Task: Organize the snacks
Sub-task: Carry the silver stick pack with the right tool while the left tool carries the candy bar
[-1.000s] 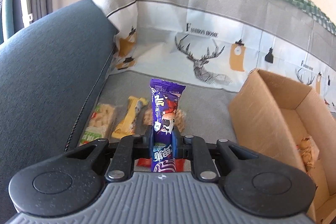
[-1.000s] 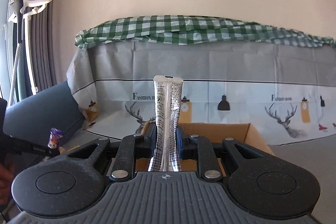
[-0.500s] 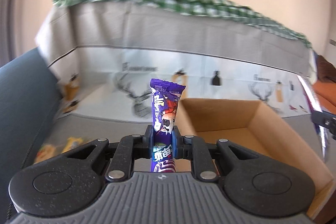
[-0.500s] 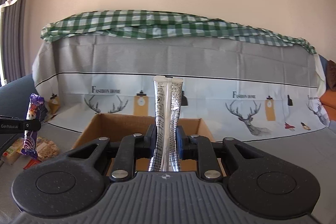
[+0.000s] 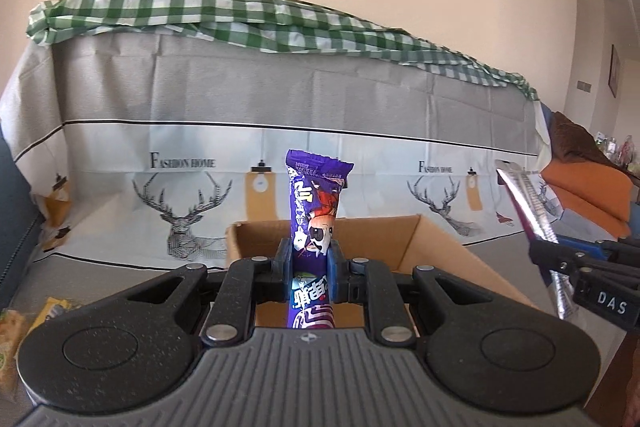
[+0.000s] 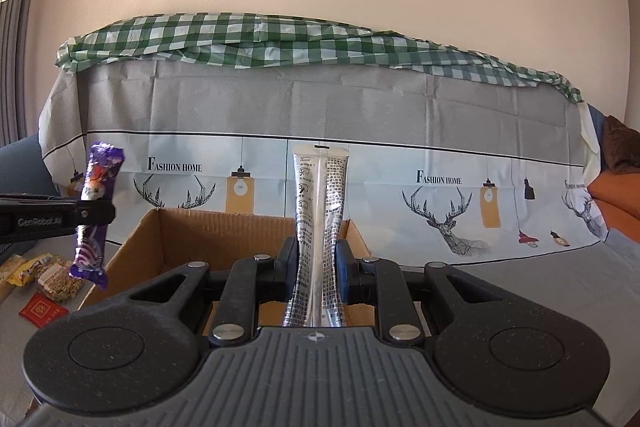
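My left gripper [image 5: 310,261] is shut on a purple snack packet [image 5: 316,203], held upright over the near edge of an open cardboard box [image 5: 436,247]. My right gripper [image 6: 318,261] is shut on a silver snack packet [image 6: 320,199], held upright above the same box [image 6: 208,231]. The left gripper with the purple packet [image 6: 94,215] shows at the left of the right wrist view. The silver packet [image 5: 528,211] shows at the right of the left wrist view. The box floor is mostly hidden.
Several loose snack packets [image 6: 40,273] and a red packet [image 6: 42,311] lie on the grey cloth left of the box. More snacks [image 5: 24,323] show at the left edge. A sofa back draped in deer-print cloth [image 6: 440,179] stands behind.
My left gripper has swung right from the loose snacks on the sofa to the box, carrying the purple packet. My right gripper has shifted right, staying above the box with the silver packet.
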`<state>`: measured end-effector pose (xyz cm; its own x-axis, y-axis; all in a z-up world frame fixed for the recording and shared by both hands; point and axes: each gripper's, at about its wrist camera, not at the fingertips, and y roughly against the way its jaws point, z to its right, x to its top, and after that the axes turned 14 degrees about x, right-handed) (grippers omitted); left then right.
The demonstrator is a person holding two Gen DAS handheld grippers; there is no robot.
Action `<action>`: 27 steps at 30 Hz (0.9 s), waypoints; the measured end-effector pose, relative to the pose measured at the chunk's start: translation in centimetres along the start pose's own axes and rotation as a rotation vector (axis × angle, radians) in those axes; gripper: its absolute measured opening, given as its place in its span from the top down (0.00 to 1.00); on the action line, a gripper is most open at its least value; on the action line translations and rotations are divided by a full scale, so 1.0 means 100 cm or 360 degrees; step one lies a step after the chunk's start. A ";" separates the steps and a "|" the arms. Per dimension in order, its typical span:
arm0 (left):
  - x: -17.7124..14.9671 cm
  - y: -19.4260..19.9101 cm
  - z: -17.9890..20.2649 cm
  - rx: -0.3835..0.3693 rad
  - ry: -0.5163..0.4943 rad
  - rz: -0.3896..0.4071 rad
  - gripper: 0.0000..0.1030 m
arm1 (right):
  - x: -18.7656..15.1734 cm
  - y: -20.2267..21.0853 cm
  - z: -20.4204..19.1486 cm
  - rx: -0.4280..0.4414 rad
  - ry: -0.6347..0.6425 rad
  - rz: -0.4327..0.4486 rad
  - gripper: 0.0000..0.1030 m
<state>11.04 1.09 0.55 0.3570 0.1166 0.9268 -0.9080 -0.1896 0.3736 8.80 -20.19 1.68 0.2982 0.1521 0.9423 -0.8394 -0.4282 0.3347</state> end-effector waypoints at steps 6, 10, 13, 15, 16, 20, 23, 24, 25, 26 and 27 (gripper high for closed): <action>-0.002 -0.001 0.016 -0.0073 -0.0022 0.0013 0.83 | 0.000 -0.004 -0.004 0.0001 0.0020 -0.0017 0.80; -0.002 -0.002 0.017 -0.0093 -0.0011 0.0003 0.83 | 0.000 -0.007 -0.008 0.0014 0.0036 -0.0023 0.80; -0.002 -0.003 0.015 -0.0092 -0.0006 -0.0002 0.83 | 0.001 -0.008 -0.012 0.0025 0.0053 -0.0022 0.80; -0.002 -0.003 0.013 -0.0089 0.0002 -0.0005 0.83 | 0.001 -0.009 -0.014 0.0031 0.0060 -0.0024 0.80; -0.001 -0.003 0.012 -0.0088 0.0005 -0.0004 0.83 | 0.001 -0.009 -0.015 0.0033 0.0064 -0.0024 0.80; -0.001 -0.003 0.011 -0.0089 0.0011 -0.0011 0.83 | 0.001 -0.009 -0.017 0.0040 0.0071 -0.0023 0.80; -0.001 -0.002 0.013 -0.0089 0.0010 -0.0011 0.83 | 0.001 -0.009 -0.018 0.0042 0.0077 -0.0022 0.80; -0.001 -0.002 0.013 -0.0090 0.0012 -0.0010 0.83 | 0.001 -0.009 -0.018 0.0041 0.0078 -0.0022 0.80; 0.000 -0.002 0.012 -0.0090 0.0013 -0.0010 0.83 | 0.001 -0.009 -0.019 0.0040 0.0076 -0.0023 0.80; 0.000 -0.002 0.012 -0.0090 0.0015 -0.0009 0.83 | 0.001 -0.009 -0.018 0.0041 0.0075 -0.0023 0.80; 0.000 -0.002 0.012 -0.0090 0.0017 -0.0010 0.83 | 0.001 -0.009 -0.018 0.0042 0.0076 -0.0025 0.80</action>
<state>11.48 -0.06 0.50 0.3606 0.1283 0.9239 -0.9168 -0.1335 0.3764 8.80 -18.15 1.49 0.2885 0.2010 0.9362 -0.8225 -0.4485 0.3497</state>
